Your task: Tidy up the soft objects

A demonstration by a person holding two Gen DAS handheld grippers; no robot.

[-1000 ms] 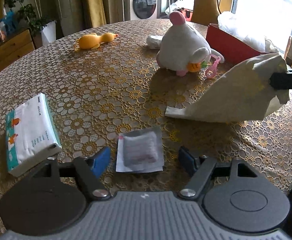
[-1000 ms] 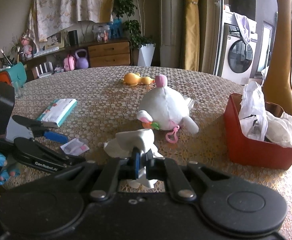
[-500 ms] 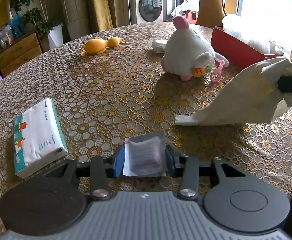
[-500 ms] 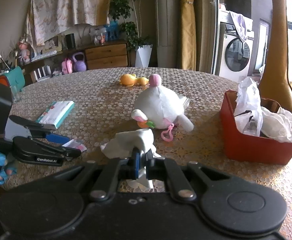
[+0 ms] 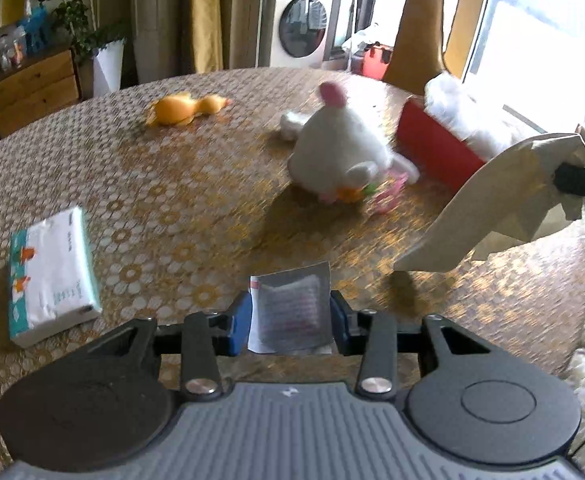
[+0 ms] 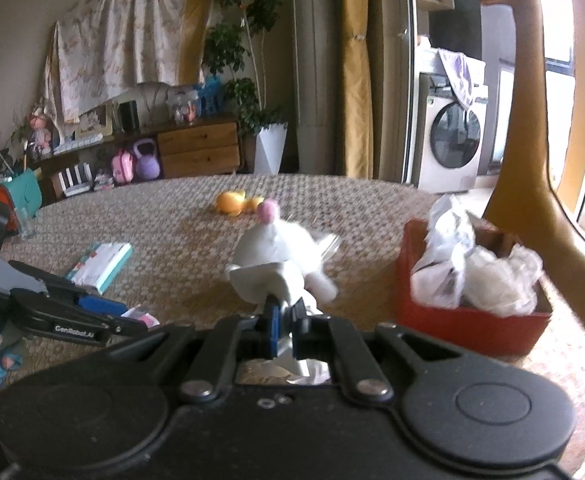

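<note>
My left gripper point(image 5: 290, 312) is shut on a small silver packet point(image 5: 290, 308) and holds it above the table near its front edge. My right gripper point(image 6: 284, 316) is shut on a beige cloth point(image 5: 504, 200), which hangs lifted at the right; the cloth also shows in the right wrist view point(image 6: 270, 284). A white plush toy point(image 5: 340, 156) with a pink ear lies mid-table. A red box point(image 6: 468, 320) holding white crumpled soft things stands at the right.
A tissue pack point(image 5: 52, 272) lies at the left. An orange rubber duck point(image 5: 180, 110) lies at the far side. The round table point(image 5: 172, 200) has a gold lace cover. A giraffe figure point(image 6: 532, 120) stands beyond the box.
My left gripper closed on the silver packet and lifted it off the table. My right gripper raised the beige cloth higher, so its tail left the table.
</note>
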